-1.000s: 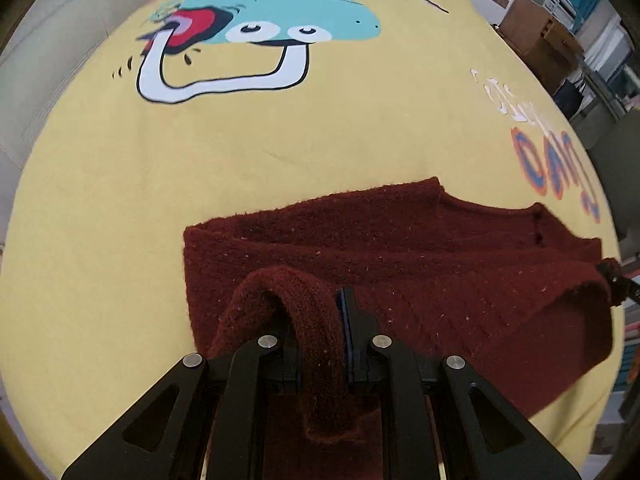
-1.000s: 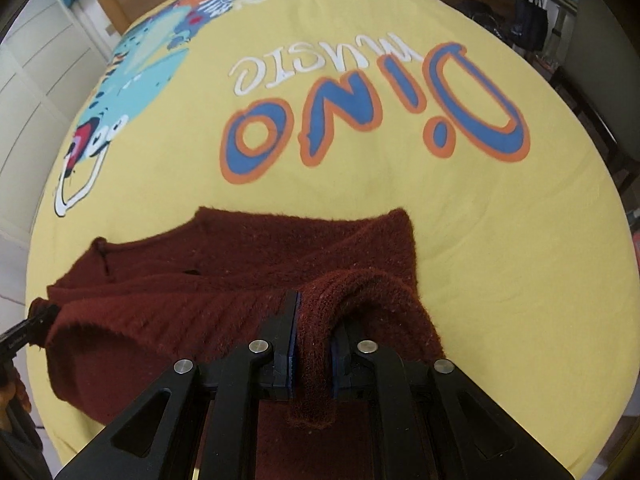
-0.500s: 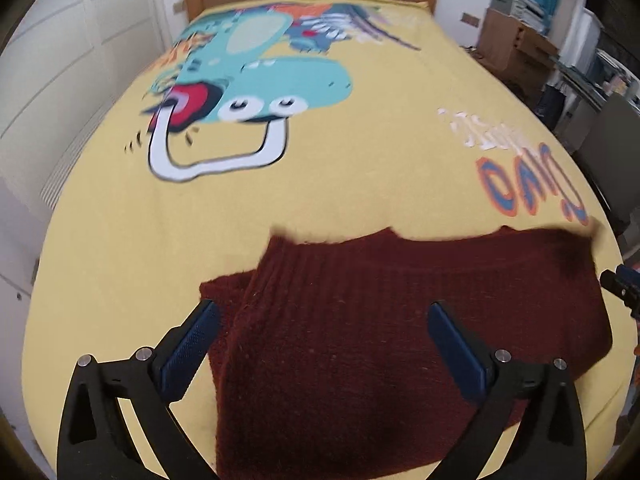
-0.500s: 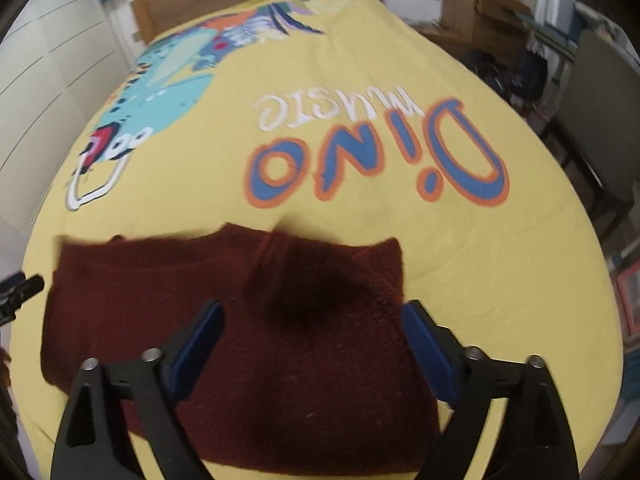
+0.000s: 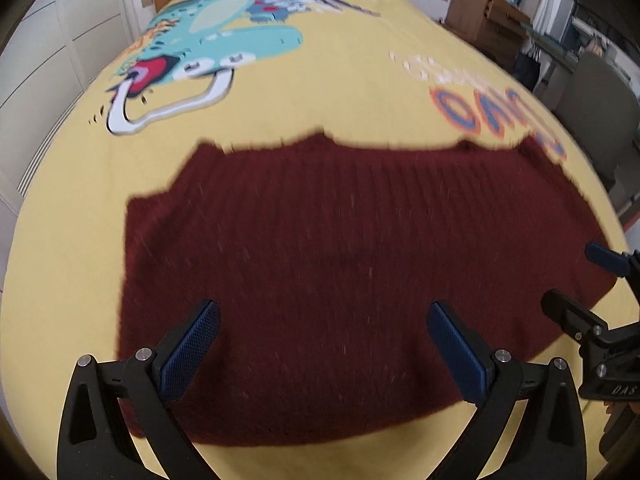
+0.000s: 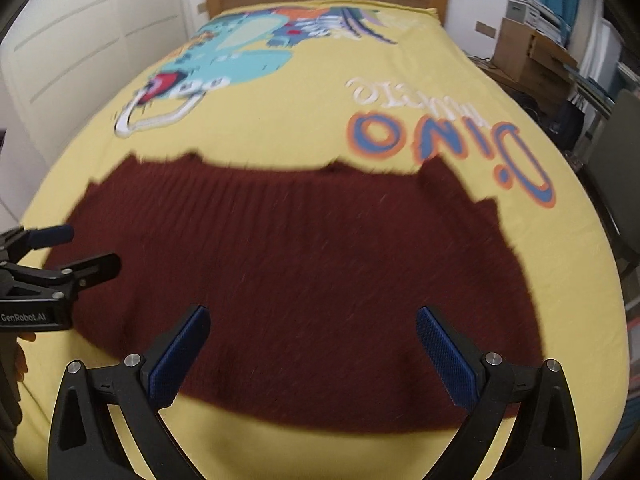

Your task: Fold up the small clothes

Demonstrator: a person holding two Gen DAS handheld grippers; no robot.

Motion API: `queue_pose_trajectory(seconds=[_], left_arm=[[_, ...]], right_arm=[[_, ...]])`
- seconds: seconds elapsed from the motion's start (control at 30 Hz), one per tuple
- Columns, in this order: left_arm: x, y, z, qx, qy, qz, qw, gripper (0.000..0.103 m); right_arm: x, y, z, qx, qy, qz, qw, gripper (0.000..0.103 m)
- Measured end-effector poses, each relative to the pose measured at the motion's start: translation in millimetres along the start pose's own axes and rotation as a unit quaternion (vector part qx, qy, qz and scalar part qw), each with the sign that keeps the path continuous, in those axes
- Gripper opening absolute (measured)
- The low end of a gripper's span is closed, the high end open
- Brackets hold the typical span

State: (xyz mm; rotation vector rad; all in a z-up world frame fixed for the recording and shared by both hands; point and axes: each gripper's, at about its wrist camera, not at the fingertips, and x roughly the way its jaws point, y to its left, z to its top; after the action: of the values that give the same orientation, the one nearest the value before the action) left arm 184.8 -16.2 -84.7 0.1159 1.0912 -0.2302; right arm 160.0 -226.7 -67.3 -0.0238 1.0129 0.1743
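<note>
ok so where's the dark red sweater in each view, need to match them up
Left wrist view: the dark red knit sweater fills the middle, lying flat on the yellow bedspread, beyond the open left gripper.
Right wrist view: the sweater fills the middle, beyond the open right gripper.
Shared landmark: the teal dinosaur print, upper left in both.

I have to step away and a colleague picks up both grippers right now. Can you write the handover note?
Left gripper: open, holding nothing, above the near left part of the sweater.
Right gripper: open, empty, above the near right part.
Maroon knit sweater: lies spread flat and wide on the yellow dinosaur bedspread, near the foot of the bed.
Done: sweater laid out.
Left: make the folds; none shows in the blurred frames.
</note>
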Motion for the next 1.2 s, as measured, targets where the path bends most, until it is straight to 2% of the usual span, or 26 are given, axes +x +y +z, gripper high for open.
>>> queue_pose_trajectory(seconds=[0.1, 0.2, 0.33, 0.5, 0.67, 0.8, 0.9, 1.2], left_arm=[[17.2, -0.2, -14.0, 0.005, 0.021, 0.010, 0.9997, 0.102], [22.3, 7.5, -22.2, 0.002, 0.019, 0.014, 0.9997, 0.102], [19.6, 24.7, -24.4, -0.012, 0.017, 0.020, 0.9996, 0.102], [15.1, 47.4, -26.5, -0.034, 0.017, 0.029, 0.9989, 0.102], [20.2, 52.0, -33.9, -0.029, 0.016, 0.026, 0.9991, 0.102], [23.8, 56.0, -41.5, -0.040, -0.007, 0.022, 0.9990, 0.102], [25.3, 56.6, -44.0, -0.040, -0.020, 0.027, 0.9986, 0.102], [25.7, 57.7, -41.4, -0.049, -0.021, 0.029, 0.9982, 0.102]], right_arm=[[16.1, 6.9, -15.1, -0.008, 0.020, -0.001, 1.000, 0.103], [25.6, 3.1, -25.2, -0.005, 0.030, -0.012, 0.999, 0.103], [28.8, -22.0, -30.9, 0.024, 0.032, -0.015, 0.999, 0.103], [20.8, -58.8, -31.7, 0.052, 0.025, -0.039, 0.998, 0.103], [23.1, -84.3, -35.1, 0.068, 0.034, -0.045, 0.996, 0.103], [33.0, -85.0, -39.4, 0.059, 0.049, -0.039, 0.996, 0.103], [37.5, -86.8, -43.5, 0.063, 0.044, -0.033, 0.997, 0.103], [38.4, -84.6, -53.9, 0.065, 0.020, -0.032, 0.997, 0.103]])
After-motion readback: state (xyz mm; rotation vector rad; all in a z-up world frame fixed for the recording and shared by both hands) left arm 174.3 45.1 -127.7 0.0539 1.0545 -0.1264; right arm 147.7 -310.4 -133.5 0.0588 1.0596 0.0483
